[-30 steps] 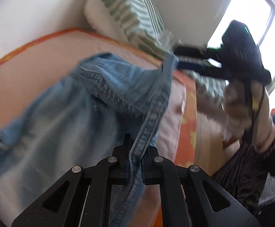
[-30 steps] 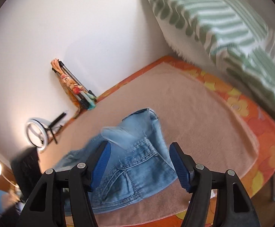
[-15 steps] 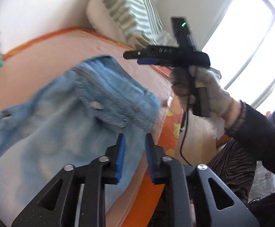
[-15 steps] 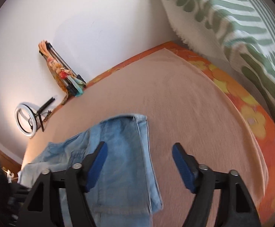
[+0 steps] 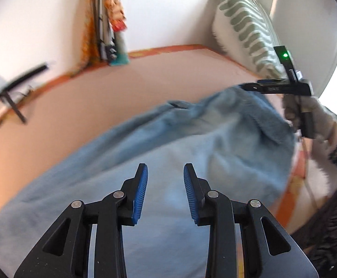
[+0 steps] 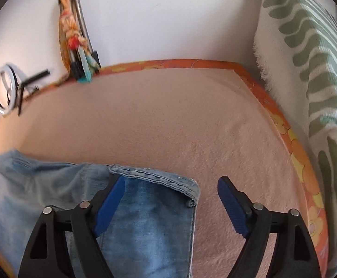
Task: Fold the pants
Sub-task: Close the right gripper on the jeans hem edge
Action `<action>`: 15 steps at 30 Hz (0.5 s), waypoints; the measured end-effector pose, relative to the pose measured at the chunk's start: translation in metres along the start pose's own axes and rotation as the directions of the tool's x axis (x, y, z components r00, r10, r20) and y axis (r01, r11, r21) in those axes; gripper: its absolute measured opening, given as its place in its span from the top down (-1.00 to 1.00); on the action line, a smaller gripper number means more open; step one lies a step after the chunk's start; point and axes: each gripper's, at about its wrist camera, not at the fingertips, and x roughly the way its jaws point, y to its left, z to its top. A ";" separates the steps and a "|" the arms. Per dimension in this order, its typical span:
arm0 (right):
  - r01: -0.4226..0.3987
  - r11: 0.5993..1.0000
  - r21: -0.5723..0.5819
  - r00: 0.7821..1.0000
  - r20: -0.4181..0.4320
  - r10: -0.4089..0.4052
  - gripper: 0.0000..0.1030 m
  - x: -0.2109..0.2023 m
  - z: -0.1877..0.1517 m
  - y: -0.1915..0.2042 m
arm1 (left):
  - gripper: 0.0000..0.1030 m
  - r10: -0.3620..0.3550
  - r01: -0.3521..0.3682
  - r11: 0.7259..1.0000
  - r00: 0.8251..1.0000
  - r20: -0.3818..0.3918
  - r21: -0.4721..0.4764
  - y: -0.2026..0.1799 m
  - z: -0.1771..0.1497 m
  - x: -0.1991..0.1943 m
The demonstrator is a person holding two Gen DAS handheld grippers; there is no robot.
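Jeans (image 5: 159,153) spread across a pink blanket (image 6: 168,115) on a bed, with both handheld grippers released above the denim.

The left gripper (image 5: 165,173) hovers over the blurred pant fabric, blue pads apart and gripping nothing. The right gripper (image 6: 169,188) is splayed wide over the hemmed denim edge, its left pad above the cloth. A green-striped pillow (image 6: 312,74) leans at the bed's right side; a folded tripod (image 6: 79,44) rests against the white wall.
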 end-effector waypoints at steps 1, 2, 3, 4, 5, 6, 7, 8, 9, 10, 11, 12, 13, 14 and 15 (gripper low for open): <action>-0.004 1.000 0.007 1.000 -0.005 0.004 -0.76 0.003 0.000 -0.003 | 0.32 0.018 -0.018 1.000 1.000 0.012 0.013 0.001 0.000 -0.001; -0.010 1.000 0.016 1.000 -0.009 0.010 -0.82 0.005 -0.001 -0.006 | 0.16 0.028 -0.029 0.999 0.999 0.025 0.023 0.002 0.000 -0.003; -0.020 0.999 0.028 1.000 -0.012 0.020 -0.84 0.008 -0.001 -0.009 | 0.11 0.028 -0.029 0.999 0.999 0.034 0.025 0.003 -0.001 -0.004; -0.034 0.999 0.034 0.999 -0.017 0.034 -0.85 0.010 -0.002 -0.012 | 0.10 0.018 -0.019 1.000 0.999 0.035 0.024 0.004 -0.001 -0.005; -0.043 0.998 0.036 0.999 -0.022 0.044 -0.85 0.012 -0.003 -0.012 | 0.10 0.013 -0.014 1.000 0.999 0.029 0.021 0.006 -0.002 -0.005; -0.058 0.998 0.039 0.998 -0.028 0.059 -0.84 0.013 -0.004 -0.012 | 0.10 0.012 -0.012 1.000 1.000 0.021 0.019 0.007 -0.002 -0.004; -0.073 0.996 0.045 0.997 -0.034 0.075 -0.80 0.015 -0.005 -0.012 | 0.10 0.008 -0.008 1.000 1.000 0.014 0.015 0.009 -0.003 -0.002; -0.086 0.995 0.049 0.996 -0.035 0.088 -0.74 0.015 -0.005 -0.012 | 0.10 0.004 -0.004 1.000 1.000 0.009 0.012 0.009 -0.002 0.002; -0.105 0.993 0.052 0.994 -0.034 0.107 -0.70 0.014 -0.006 -0.012 | 0.10 0.003 -0.003 1.000 1.000 0.005 0.010 0.010 -0.002 0.003; -0.120 0.992 0.048 0.992 -0.033 0.122 -0.62 0.014 -0.006 -0.012 | 0.09 0.003 -0.003 1.000 1.000 0.003 0.008 0.011 -0.002 0.004; -0.137 0.990 0.041 0.990 -0.031 0.138 -0.48 0.013 -0.007 -0.010 | 0.09 0.003 -0.003 1.000 1.000 -0.001 0.006 0.011 -0.002 0.006; -0.159 0.987 0.035 0.987 -0.030 0.160 -0.38 0.012 -0.008 -0.009 | 0.09 0.002 -0.002 1.000 1.000 -0.005 0.003 0.011 -0.002 0.007; -0.162 0.986 0.033 0.986 -0.030 0.163 -0.32 0.012 -0.008 -0.008 | 0.09 -0.002 0.002 1.000 1.000 -0.012 -0.002 0.012 -0.002 0.008; -0.171 0.985 0.031 0.985 -0.028 0.171 -0.15 0.012 -0.009 -0.006 | 0.09 -0.002 0.002 1.000 1.000 -0.015 -0.006 0.012 -0.002 0.011; -0.198 0.980 0.033 0.980 -0.028 0.199 -0.03 0.011 -0.010 -0.006 | 0.09 -0.002 0.002 1.000 1.000 -0.017 -0.008 0.011 -0.002 0.012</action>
